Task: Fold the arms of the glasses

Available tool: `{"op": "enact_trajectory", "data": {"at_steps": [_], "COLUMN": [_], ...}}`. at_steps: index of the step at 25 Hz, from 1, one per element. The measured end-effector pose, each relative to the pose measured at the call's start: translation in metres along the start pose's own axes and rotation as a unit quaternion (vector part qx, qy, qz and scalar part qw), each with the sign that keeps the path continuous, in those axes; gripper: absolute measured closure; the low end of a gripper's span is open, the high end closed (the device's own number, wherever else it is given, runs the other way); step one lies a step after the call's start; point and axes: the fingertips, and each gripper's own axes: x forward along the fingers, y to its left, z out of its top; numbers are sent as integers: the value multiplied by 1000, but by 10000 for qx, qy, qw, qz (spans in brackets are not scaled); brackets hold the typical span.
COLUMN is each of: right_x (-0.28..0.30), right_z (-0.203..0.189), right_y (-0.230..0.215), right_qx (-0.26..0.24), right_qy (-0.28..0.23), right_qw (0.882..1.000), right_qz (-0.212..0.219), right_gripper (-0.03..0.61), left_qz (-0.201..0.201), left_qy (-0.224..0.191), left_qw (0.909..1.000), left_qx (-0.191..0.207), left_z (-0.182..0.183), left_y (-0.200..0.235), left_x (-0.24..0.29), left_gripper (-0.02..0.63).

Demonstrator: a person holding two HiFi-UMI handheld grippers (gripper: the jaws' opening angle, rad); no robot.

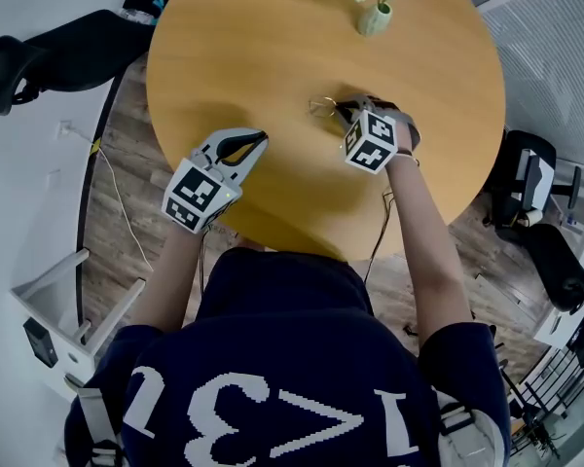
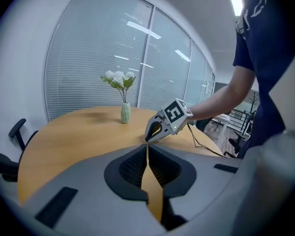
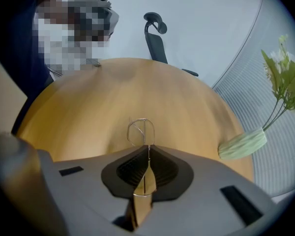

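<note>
A thin wire-framed pair of glasses (image 1: 321, 103) lies near the middle of the round wooden table (image 1: 273, 37). My right gripper (image 1: 343, 113) points steeply down at them. In the right gripper view its jaws are shut on the glasses (image 3: 139, 130): the lens loops stick out past the tips and a thin wire runs back between the pads. My left gripper (image 1: 263, 137) hovers over the table's near left part, apart from the glasses. It is shut (image 2: 147, 145) with nothing between its pads, and it faces the right gripper (image 2: 168, 122).
A pale green vase with white flowers (image 1: 375, 13) stands at the table's far side. Black office chairs sit off the table at the left (image 1: 49, 61) and right (image 1: 540, 212). The table's near edge (image 1: 302, 246) is close to the person's body.
</note>
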Motion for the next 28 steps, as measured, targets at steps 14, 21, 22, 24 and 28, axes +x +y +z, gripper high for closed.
{"op": "enact_trajectory", "data": {"at_steps": [14, 21, 22, 24, 28], "right_x": [-101, -225, -241, -270, -310], "right_z": [22, 26, 25, 23, 26], "right_y": [-33, -63, -65, -66, -62], "right_qx": [1484, 3117, 3295, 3560, 3748], "right_qy": [-1218, -2761, -2966, -3328, -3742], "right_qw": [9679, 8691, 8513, 8187, 7783], "right_qz": [-1621, -2669, -2807, -3038, -3373], "right_gripper": [551, 552, 552, 552, 552], "left_qz": [465, 1049, 1118, 1232, 1374], "left_qy": [-505, -1271, -1400, -1636, -1991], "left_qw": [9972, 9858, 9835, 9788, 9703], "left_qx": [281, 322, 244, 107, 59], "left_z": [38, 95, 103, 118, 143], "left_y": [17, 26, 27, 28, 27], "left_x": [-13, -33, -37, -46, -62], "left_gripper": [591, 591, 591, 591, 591]}}
